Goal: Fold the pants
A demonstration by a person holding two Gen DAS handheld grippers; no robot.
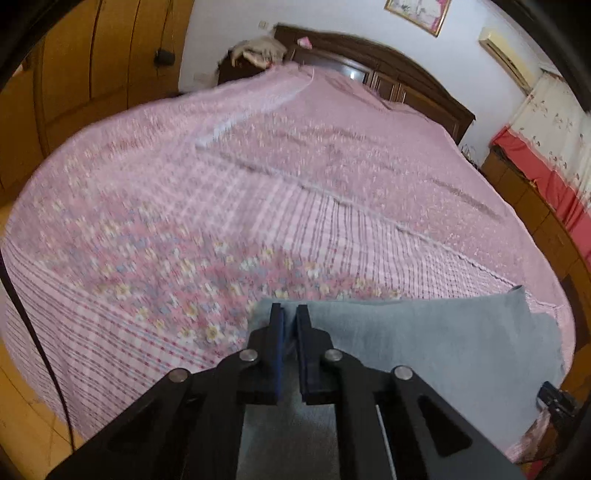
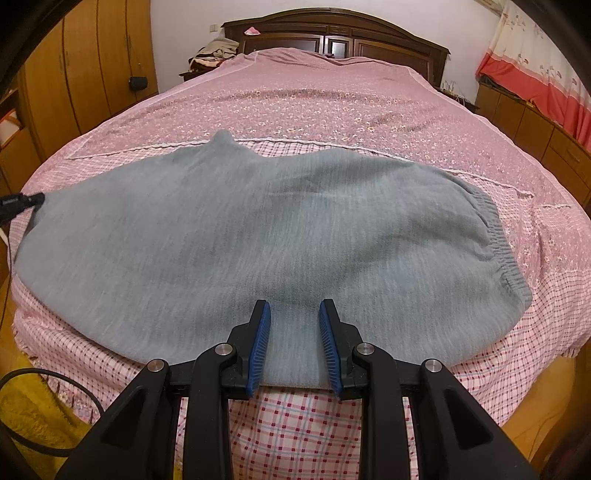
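One pair of grey pants (image 2: 258,229) is counted, spread at the centre of the right wrist view. One bed (image 2: 332,103) with one dark headboard (image 2: 332,33) is seen at the top. Two grippers are counted: one left gripper (image 1: 290,317) and one right gripper (image 2: 294,314), each at bottom centre of its own view. One framed picture (image 1: 419,13) is seen at upper right in the left wrist view.

no readable txt, no labels, brands, nos. or signs
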